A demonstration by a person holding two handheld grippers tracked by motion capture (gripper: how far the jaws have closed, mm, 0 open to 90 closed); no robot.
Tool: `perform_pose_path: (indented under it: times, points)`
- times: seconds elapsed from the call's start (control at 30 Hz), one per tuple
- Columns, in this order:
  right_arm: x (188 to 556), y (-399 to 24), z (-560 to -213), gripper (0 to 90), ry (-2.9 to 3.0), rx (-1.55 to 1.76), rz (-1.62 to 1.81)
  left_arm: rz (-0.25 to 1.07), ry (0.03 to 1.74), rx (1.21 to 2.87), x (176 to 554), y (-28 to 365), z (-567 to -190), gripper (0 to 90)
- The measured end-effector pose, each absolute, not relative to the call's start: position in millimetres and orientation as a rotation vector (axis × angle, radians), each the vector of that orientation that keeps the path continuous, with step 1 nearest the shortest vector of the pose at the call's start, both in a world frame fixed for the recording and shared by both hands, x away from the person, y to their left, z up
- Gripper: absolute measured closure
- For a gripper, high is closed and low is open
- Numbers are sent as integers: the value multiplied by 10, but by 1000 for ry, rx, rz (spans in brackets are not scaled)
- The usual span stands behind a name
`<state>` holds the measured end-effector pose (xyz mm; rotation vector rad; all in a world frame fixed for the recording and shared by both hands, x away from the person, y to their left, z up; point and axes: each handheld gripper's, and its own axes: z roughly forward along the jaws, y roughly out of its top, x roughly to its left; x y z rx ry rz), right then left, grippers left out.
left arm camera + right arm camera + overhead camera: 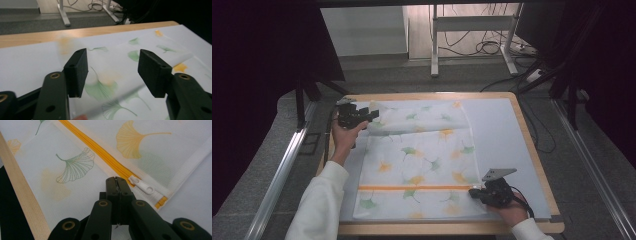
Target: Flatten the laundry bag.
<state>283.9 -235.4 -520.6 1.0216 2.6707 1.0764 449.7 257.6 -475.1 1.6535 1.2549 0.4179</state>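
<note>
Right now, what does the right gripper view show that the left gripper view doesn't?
Right gripper view: the orange zipper with its white plastic pull, beside the right hand-held gripper, whose jaws are shut. Left gripper view: the left hand-held gripper with its jaws apart above a folded-over edge, plus floor cables. Both: the white mesh bag printed with ginkgo leaves and the wooden table edge.

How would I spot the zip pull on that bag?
Find the wooden table, then the leaf-printed mesh bag lying on it. Follow its orange zip to the end by the right tool: the pull is the small white tab there.
</note>
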Motion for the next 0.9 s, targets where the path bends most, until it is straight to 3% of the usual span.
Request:
perform_pose_path:
  times: [0.5, 0.9]
  points:
    - [2835, -2347, -5205, 893, 2668, 1021, 1072, 350, 1085, 1750, 3888, 2360, -4669, 458]
    - [2817, -2352, -5202, 894, 2667, 1009, 1066, 324, 969, 1916, 3454, 1889, -4763, 367]
